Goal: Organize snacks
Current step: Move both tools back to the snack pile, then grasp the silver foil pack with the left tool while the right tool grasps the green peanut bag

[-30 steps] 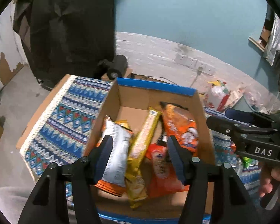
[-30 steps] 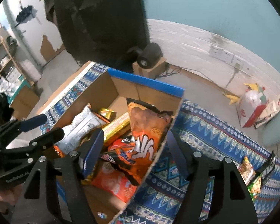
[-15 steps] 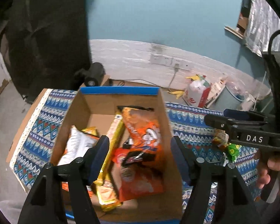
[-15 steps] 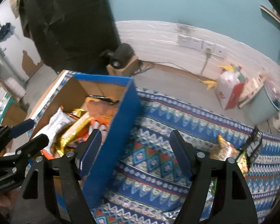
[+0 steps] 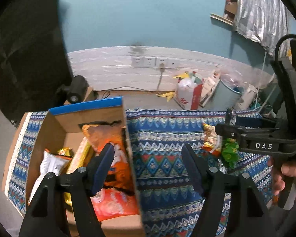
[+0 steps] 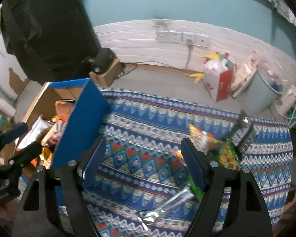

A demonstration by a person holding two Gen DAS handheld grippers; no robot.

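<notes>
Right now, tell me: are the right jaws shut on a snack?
No, the right gripper stands open and empty above the patterned cloth.

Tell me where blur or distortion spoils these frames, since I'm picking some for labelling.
Left wrist view: the wall bows from the fisheye, the box edge smears, dim bluish light. Right wrist view: the snack packets on the cloth are smeared, the rim is dark, no glare.

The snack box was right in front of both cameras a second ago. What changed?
Both hand-held grippers swung to the right, away from the cardboard box and toward the loose snack packets on the patterned cloth. The left hand-held gripper and right hand-held gripper stayed open and empty. The box and its snacks stayed put.
</notes>
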